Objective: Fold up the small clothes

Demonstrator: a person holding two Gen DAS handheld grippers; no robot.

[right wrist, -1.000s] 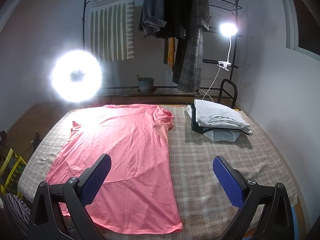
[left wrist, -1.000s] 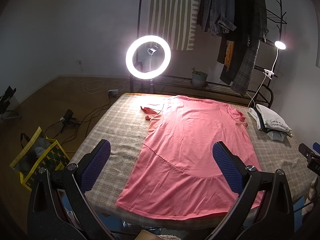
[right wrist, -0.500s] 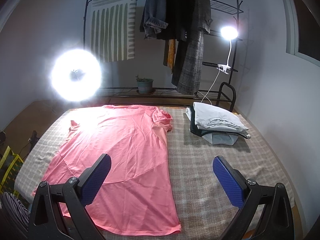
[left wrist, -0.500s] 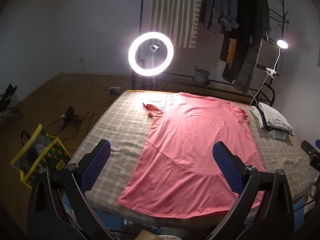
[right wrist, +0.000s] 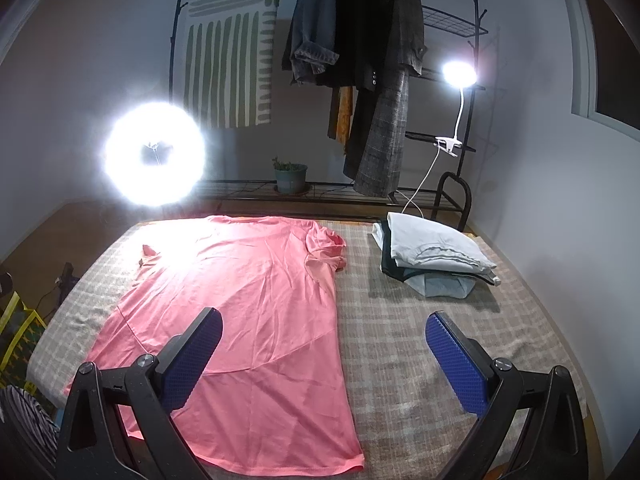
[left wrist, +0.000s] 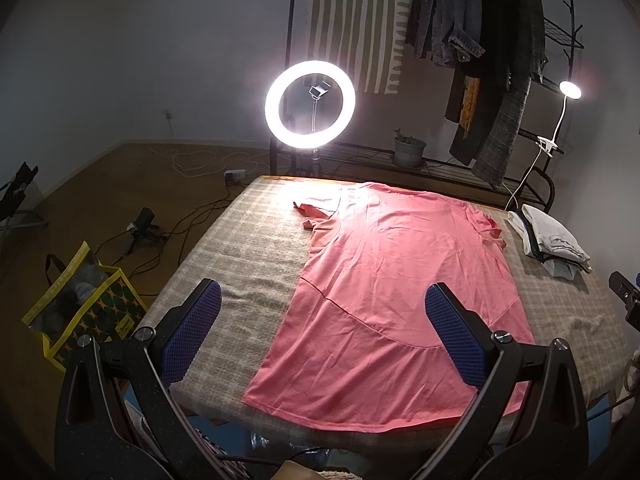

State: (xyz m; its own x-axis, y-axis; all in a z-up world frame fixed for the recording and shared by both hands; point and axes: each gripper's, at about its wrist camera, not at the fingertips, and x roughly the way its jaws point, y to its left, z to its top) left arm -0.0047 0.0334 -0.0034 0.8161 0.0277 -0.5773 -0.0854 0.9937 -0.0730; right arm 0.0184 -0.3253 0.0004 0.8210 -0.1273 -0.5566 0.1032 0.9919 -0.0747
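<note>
Two grippers hang above a table, and both have their blue fingers spread wide with nothing between them. The left gripper (left wrist: pixel 322 328) is over the near edge of the checked cloth (left wrist: pixel 248 248) that covers the table. Its right finger is over the pink shirt (left wrist: pixel 392 280), and its left finger is over bare cloth beside the shirt. The shirt lies flat and spread out, ahead of this gripper, with its hem nearest and its sleeves at the far end.

The right gripper (right wrist: pixel 324 354) is over the near edge too. The pink shirt (right wrist: pixel 248 300) is ahead and to its left, under its left finger. Its right finger is over bare checked cloth (right wrist: pixel 400 320). Ahead and to the right of this gripper sits a pile of folded clothes (right wrist: pixel 432 256), well apart from the shirt.

Far ahead of both grippers a ring light (left wrist: pixel 310 104) shines bright. A small lamp (right wrist: pixel 458 74) is clipped to a rack (right wrist: pixel 452 32) where coats (right wrist: pixel 372 60) hang. A yellow bag (left wrist: pixel 80 304) stands on the floor, left of the left gripper.
</note>
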